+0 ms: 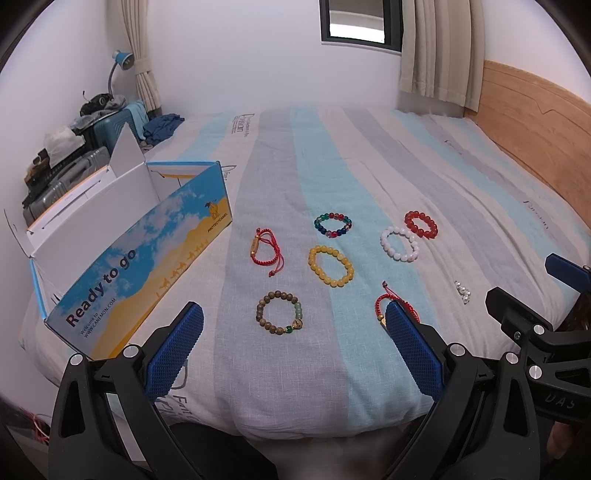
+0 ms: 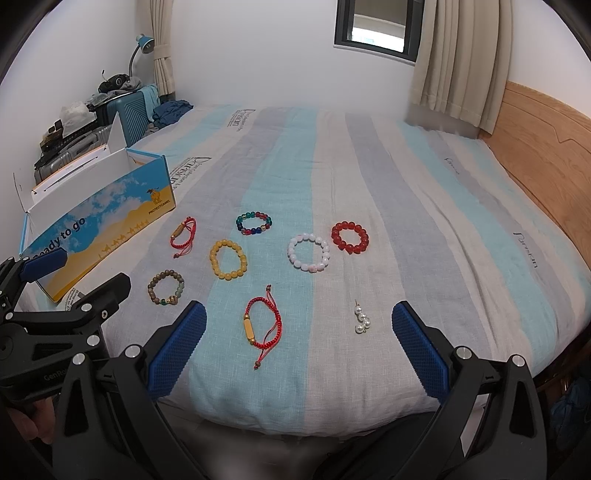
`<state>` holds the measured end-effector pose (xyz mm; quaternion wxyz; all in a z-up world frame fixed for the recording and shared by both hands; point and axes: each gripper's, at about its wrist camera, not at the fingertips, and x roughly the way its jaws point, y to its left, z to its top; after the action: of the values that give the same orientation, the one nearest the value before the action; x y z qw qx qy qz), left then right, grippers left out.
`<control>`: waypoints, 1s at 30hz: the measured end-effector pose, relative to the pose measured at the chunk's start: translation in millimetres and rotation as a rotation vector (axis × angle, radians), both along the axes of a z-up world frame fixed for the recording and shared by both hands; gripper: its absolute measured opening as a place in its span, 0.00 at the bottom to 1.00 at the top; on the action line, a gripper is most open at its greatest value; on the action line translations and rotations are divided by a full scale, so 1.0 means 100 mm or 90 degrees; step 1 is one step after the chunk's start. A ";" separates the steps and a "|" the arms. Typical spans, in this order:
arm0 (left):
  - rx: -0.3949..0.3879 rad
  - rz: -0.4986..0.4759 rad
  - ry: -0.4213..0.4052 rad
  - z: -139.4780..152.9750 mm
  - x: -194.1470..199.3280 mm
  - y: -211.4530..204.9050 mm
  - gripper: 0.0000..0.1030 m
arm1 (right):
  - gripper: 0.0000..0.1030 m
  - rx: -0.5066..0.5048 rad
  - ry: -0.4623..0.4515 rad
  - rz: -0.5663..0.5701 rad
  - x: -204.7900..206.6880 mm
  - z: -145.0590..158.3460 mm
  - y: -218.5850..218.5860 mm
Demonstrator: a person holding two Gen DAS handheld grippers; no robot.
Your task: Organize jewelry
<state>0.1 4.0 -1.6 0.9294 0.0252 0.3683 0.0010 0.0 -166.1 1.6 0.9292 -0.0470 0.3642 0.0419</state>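
Note:
Several bracelets lie on a striped bedspread (image 1: 369, 166): a brown wooden bead bracelet (image 1: 279, 312), a yellow bead bracelet (image 1: 331, 266), a multicoloured bead bracelet (image 1: 332, 224), a white bead bracelet (image 2: 308, 252), a red bead bracelet (image 2: 349, 237), and two red cord bracelets (image 1: 263, 246) (image 2: 263, 325). Small pearl earrings (image 2: 361, 319) lie near the front. An open printed box (image 1: 125, 236) stands at the left. My left gripper (image 1: 293, 350) is open, hovering before the wooden bracelet. My right gripper (image 2: 299, 350) is open above the near cord bracelet and pearls.
Suitcases (image 2: 129, 107) piled with clothes and a blue desk lamp (image 1: 122, 61) stand beyond the bed's left side. A wooden headboard (image 2: 546, 147) runs along the right. Curtains (image 2: 458, 55) and a window (image 2: 376, 26) are on the far wall.

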 end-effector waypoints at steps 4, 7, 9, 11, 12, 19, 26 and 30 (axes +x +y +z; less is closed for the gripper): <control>0.001 0.000 0.004 0.00 0.00 0.00 0.94 | 0.94 -0.001 0.002 0.002 0.01 0.00 0.01; 0.002 0.000 0.012 0.01 0.05 0.03 0.94 | 0.94 -0.001 0.008 0.001 0.04 0.02 -0.01; -0.003 0.001 0.017 0.02 0.11 0.06 0.94 | 0.94 -0.002 0.014 0.001 0.08 0.03 -0.03; -0.012 0.003 0.027 0.02 0.19 0.11 0.94 | 0.94 -0.002 0.025 0.005 0.14 0.04 -0.06; -0.015 0.004 0.032 0.02 0.23 0.13 0.94 | 0.94 -0.003 0.029 0.007 0.18 0.03 -0.05; -0.025 0.012 0.076 -0.05 0.55 0.28 0.94 | 0.94 -0.017 0.071 0.015 0.44 -0.05 -0.12; -0.036 0.005 0.125 -0.25 0.86 0.35 0.94 | 0.94 -0.033 0.114 0.020 0.72 -0.23 -0.22; -0.035 0.000 0.148 -0.40 1.00 0.38 0.93 | 0.94 -0.045 0.137 0.026 0.86 -0.40 -0.33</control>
<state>100.2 42.4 -41.2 0.8807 -0.0004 0.4736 -0.0124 85.8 -199.0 -38.2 0.8815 -0.0823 0.4620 0.0530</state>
